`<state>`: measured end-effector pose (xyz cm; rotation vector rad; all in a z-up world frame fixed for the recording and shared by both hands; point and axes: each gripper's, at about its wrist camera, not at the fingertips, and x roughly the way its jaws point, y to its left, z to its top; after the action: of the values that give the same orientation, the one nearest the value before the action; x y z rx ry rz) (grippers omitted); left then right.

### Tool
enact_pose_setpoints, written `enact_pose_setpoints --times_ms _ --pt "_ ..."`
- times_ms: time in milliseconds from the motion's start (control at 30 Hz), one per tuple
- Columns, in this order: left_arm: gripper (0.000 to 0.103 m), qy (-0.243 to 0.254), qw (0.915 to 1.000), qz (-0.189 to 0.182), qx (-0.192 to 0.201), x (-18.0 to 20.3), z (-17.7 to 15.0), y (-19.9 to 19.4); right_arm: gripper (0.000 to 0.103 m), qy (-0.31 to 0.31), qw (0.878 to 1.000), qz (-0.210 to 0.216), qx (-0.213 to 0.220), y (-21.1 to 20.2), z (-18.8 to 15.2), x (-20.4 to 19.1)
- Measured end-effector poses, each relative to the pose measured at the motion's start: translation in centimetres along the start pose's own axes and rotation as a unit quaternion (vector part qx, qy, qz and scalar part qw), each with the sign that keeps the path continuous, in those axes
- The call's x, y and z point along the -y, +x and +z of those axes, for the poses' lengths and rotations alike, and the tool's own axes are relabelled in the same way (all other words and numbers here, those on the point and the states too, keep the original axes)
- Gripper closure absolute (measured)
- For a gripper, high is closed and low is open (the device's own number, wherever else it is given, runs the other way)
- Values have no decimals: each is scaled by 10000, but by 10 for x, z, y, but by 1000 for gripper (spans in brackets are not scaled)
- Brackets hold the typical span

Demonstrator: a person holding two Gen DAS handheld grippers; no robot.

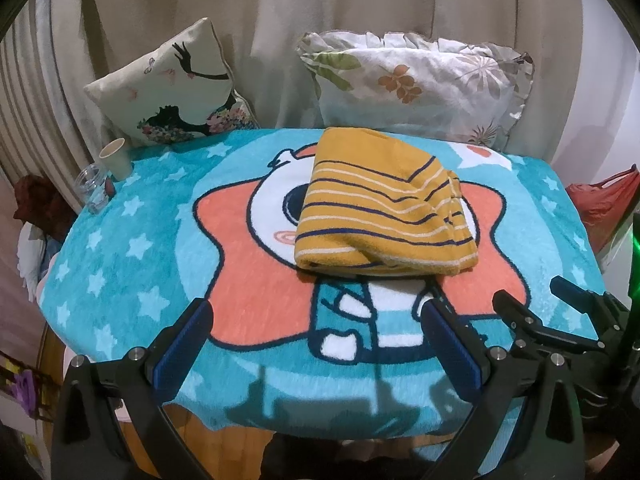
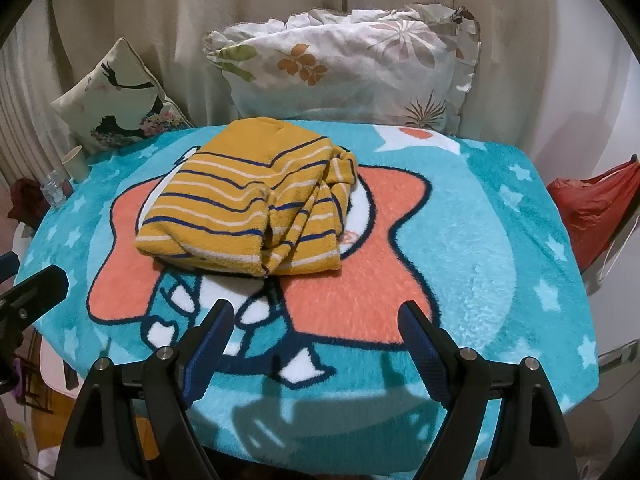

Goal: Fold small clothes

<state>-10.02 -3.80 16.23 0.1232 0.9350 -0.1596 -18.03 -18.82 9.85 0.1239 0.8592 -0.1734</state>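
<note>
A mustard yellow garment with navy and white stripes (image 1: 384,208) lies folded in a compact bundle on the cartoon-print blue blanket (image 1: 132,248), at its middle. It also shows in the right wrist view (image 2: 248,208), with bunched folds on its right side. My left gripper (image 1: 316,312) is open and empty, held back near the blanket's front edge, short of the garment. My right gripper (image 2: 316,316) is open and empty, also near the front edge. The right gripper's fingers (image 1: 516,312) show at the right of the left wrist view.
A paper cup (image 1: 116,158) and a clear glass jar (image 1: 93,186) stand at the blanket's far left corner. Two pillows (image 1: 416,84) (image 1: 172,92) lean against the curtain behind. A red plastic bag (image 2: 592,208) hangs off the right side.
</note>
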Motion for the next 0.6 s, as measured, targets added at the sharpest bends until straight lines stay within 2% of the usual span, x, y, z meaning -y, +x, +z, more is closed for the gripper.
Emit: enact_pose_setpoints --times_ms 600 --pt "0 189 9996 -67 -209 20 6 16 15 233 9997 -87 -9 4 1 19"
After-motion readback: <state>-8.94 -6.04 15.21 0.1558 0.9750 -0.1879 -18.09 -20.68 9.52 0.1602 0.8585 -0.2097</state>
